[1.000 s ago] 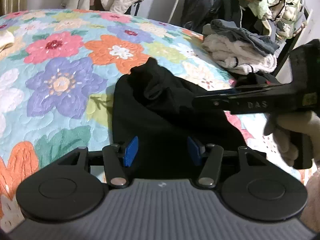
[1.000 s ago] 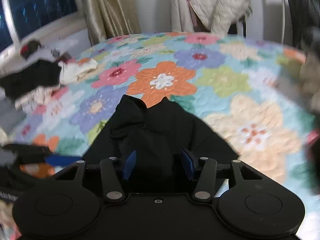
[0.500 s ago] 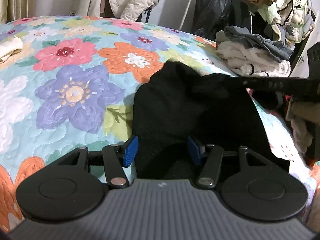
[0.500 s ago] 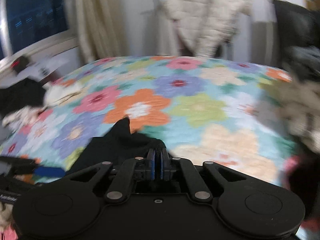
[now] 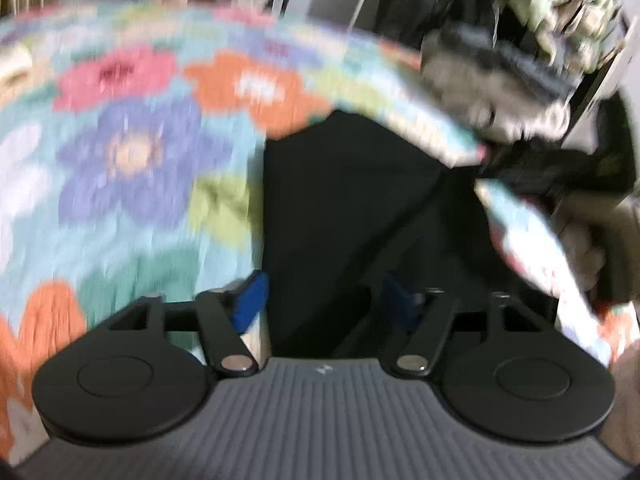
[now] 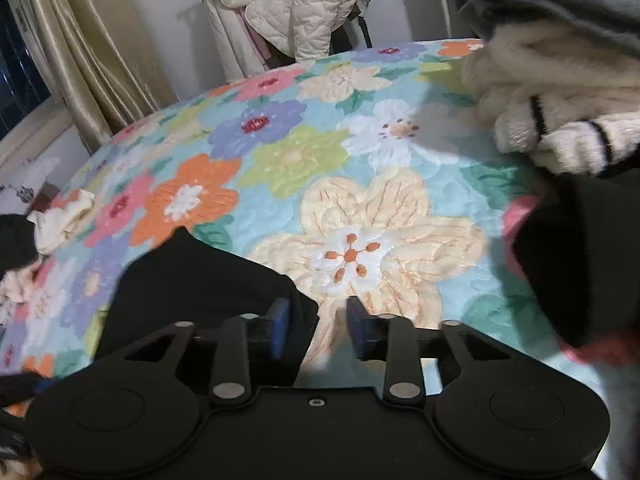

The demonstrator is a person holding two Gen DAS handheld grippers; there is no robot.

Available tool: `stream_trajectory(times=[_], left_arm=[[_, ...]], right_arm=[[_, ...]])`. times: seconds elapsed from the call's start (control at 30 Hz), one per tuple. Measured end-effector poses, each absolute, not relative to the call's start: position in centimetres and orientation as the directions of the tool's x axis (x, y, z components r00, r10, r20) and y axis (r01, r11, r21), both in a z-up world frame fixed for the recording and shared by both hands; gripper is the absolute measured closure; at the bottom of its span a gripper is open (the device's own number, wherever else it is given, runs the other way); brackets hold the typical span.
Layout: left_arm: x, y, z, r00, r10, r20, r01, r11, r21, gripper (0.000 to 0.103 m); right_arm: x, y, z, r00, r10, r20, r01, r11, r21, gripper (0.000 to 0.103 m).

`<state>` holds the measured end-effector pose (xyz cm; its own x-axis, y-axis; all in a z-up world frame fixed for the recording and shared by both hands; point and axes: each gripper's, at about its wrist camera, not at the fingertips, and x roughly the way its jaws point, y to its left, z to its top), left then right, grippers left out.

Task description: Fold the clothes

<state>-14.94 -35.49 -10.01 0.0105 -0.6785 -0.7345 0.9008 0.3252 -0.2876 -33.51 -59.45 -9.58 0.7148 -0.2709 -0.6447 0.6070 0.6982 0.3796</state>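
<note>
The left gripper (image 5: pixel 322 304) is standing with its blue pads spread wide, and the black garment (image 5: pixel 344 208) is lying flat between and just ahead of them; whether either pad is touching the cloth cannot be told through the blur. The garment is resting on the floral quilt (image 5: pixel 132 168), stretching away from the left gripper. To the right of it a gloved hand (image 5: pixel 588 236) is gripping a dark handle. Farther off, ahead and to the right, a heap of pale and grey clothes (image 5: pixel 492 84) is sitting at the quilt's edge.

The right gripper (image 6: pixel 316 330) is also standing spread, with bare quilt (image 6: pixel 360 216) showing between its pads. The black garment (image 6: pixel 200 280) is lying just left of it, its edge right against the left pad (image 6: pixel 280 322). Another dark cloth (image 6: pixel 580 256) is lying off to its right. Beyond that, ahead right, the fluffy cream pile (image 6: pixel 560 108) is resting under a grey piece. Farthest away, a quilted cream jacket (image 6: pixel 296 0) is hanging beside gold curtains (image 6: pixel 92 52).
</note>
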Motion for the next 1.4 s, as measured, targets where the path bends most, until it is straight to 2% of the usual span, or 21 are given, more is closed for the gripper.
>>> stream_trajectory(times=[0.07,0.2,0.3,0.47,0.57,0.7,0.9,1.0,1.07,1.2,1.33,1.4], left_arm=[[-15.7,-34.9,-10.1,0.028,-0.649,-0.76,0.917,0.32,-0.24,0.031],[-16.4,-33.8,-9.7,-0.007,-0.617,-0.787,0.911,0.321,-0.259,0.031],[-16.3,-33.1,-9.7,-0.035,-0.608,-0.793,0.888,0.346,-0.304,0.029],[-15.9,-31.5,-9.6,-0.074,-0.604,-0.794,0.83,0.404,-0.384,0.029],[-15.6,-30.4,-9.7,-0.115,-0.614,-0.781,0.79,0.42,-0.447,0.029],[-15.0,-28.7,-9.8,-0.146,-0.637,-0.757,0.737,0.439,-0.513,0.029],[-15.3,-27.8,-9.6,-0.155,-0.648,-0.745,0.721,0.441,-0.534,0.029],[-15.3,-27.4,-9.7,-0.179,-0.667,-0.723,0.687,0.441,-0.578,0.026],[-15.2,-27.2,-9.9,-0.205,-0.685,-0.699,0.656,0.434,-0.618,0.025],[-15.2,-27.2,-10.4,-0.269,-0.713,-0.648,0.582,0.415,-0.699,0.019],[-15.6,-27.9,-10.8,-0.265,-0.695,-0.668,0.588,0.433,-0.683,0.016],[-15.5,-27.9,-11.1,-0.261,-0.7,-0.664,0.562,0.449,-0.694,0.013]], right_arm=[[-35.0,-58.6,-8.6,0.755,-0.219,-0.617,0.568,0.689,0.45,0.04],[-37.2,-55.3,-8.0,0.808,-0.094,-0.581,0.487,0.662,0.57,0.04],[-38.0,-52.1,-8.5,0.778,-0.101,-0.62,0.516,0.666,0.538,0.04],[-38.2,-49.3,-10.4,0.661,-0.103,-0.743,0.625,0.624,0.47,0.04],[-39.0,-48.4,-10.9,0.619,-0.13,-0.775,0.671,0.6,0.436,0.04],[-39.6,-47.0,-9.6,0.532,-0.3,-0.792,0.727,0.641,0.245,0.04],[-40.4,-46.3,-8.7,0.615,-0.279,-0.737,0.694,0.635,0.338,0.04],[-41.0,-46.1,-9.5,0.68,-0.173,-0.712,0.652,0.588,0.479,0.04],[-41.0,-46.0,-9.8,0.689,-0.143,-0.71,0.646,0.566,0.512,0.04],[-39.8,-45.6,-10.4,0.684,-0.089,-0.724,0.621,0.591,0.515,0.04],[-38.0,-44.9,-11.7,0.62,-0.063,-0.782,0.635,0.625,0.453,0.04],[-37.9,-45.0,-12.1,0.62,-0.035,-0.784,0.633,0.613,0.473,0.04]])
